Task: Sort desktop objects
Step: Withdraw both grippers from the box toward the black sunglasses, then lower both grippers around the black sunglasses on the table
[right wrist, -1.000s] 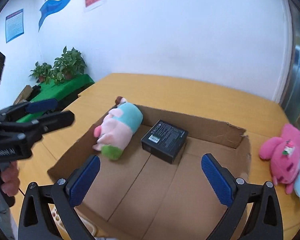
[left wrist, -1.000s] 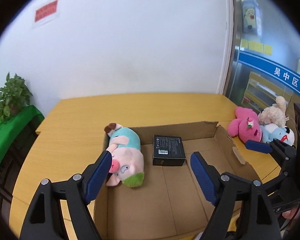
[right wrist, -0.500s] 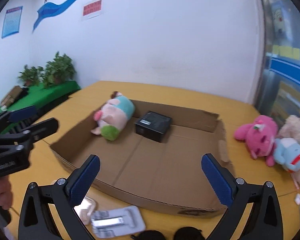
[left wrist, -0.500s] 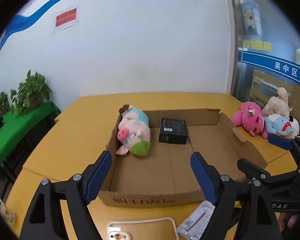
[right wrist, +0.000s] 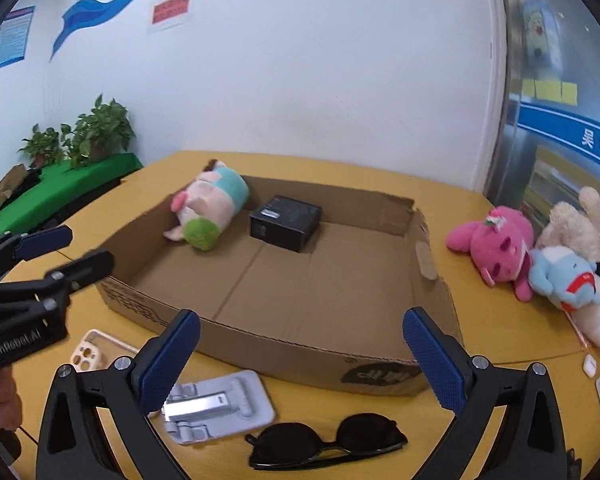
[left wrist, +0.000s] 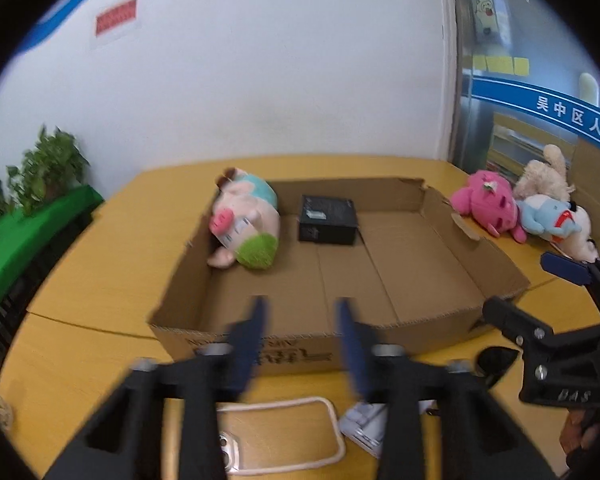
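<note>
A shallow cardboard box [left wrist: 440,240] [right wrist: 432,264] lies on the yellow table. Inside it a pig plush [left wrist: 246,222] [right wrist: 210,206] lies at the far left, beside a black box [left wrist: 327,219] [right wrist: 285,222]. In front of the box lie a clear phone case [left wrist: 278,438] [right wrist: 90,350], a grey phone stand [right wrist: 216,406] [left wrist: 362,426] and black sunglasses [right wrist: 328,444]. My left gripper [left wrist: 302,340] hangs above the phone case, blurred, fingers partly closed with nothing between them. My right gripper [right wrist: 300,360] is wide open and empty above the stand and sunglasses.
A pink plush [right wrist: 496,246] [left wrist: 486,204], a blue plush [right wrist: 564,276] [left wrist: 548,218] and a beige plush [right wrist: 576,222] lie on the table right of the box. Small white items [right wrist: 590,364] lie at the right edge. Potted plants [right wrist: 100,130] stand on a green table at left.
Both grippers have pulled back from over the box to the table in front of it. The left gripper's fingers have moved closer together. The right gripper stayed wide open.
</note>
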`<state>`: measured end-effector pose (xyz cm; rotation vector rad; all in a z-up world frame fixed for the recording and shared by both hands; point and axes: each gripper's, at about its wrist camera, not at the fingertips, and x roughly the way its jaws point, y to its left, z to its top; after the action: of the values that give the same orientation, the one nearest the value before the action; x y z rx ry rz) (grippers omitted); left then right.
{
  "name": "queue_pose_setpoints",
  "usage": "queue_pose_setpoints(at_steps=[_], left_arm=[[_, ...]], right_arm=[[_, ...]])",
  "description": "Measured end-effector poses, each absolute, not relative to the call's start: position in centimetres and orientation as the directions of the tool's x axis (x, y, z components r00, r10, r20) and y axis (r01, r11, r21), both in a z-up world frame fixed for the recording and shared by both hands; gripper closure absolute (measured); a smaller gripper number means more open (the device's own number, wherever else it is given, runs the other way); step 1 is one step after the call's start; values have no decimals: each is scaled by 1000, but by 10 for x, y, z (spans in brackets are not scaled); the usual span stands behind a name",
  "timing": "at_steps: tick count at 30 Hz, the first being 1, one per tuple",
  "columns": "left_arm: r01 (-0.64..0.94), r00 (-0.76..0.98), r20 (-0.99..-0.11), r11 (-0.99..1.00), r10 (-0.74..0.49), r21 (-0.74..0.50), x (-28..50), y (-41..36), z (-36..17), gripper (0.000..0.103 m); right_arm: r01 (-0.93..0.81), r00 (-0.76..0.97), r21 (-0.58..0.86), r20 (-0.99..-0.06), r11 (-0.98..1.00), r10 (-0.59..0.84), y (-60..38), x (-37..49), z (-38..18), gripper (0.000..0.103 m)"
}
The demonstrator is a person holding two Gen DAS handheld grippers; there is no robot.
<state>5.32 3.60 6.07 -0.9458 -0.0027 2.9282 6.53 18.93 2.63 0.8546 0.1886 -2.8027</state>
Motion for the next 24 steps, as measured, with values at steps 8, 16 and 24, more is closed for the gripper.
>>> queue_pose_setpoints(at_steps=[8,16,24], left_arm=[[-48,-793,-604,-997,78,-65,61,29,47,21],[-93,-791,-601,-994,114,-65,79,32,27,20],[-136,-750,-643,-987,157,-83,83,46,8,20]], right_arm=[[282,-744,36,-623,-959,-242,232,67,5,24],[337,-572,124,-760,-933,-308,293,55,-45,16],[310,-463,269,-795,-912,-392,300,37,-87,14]])
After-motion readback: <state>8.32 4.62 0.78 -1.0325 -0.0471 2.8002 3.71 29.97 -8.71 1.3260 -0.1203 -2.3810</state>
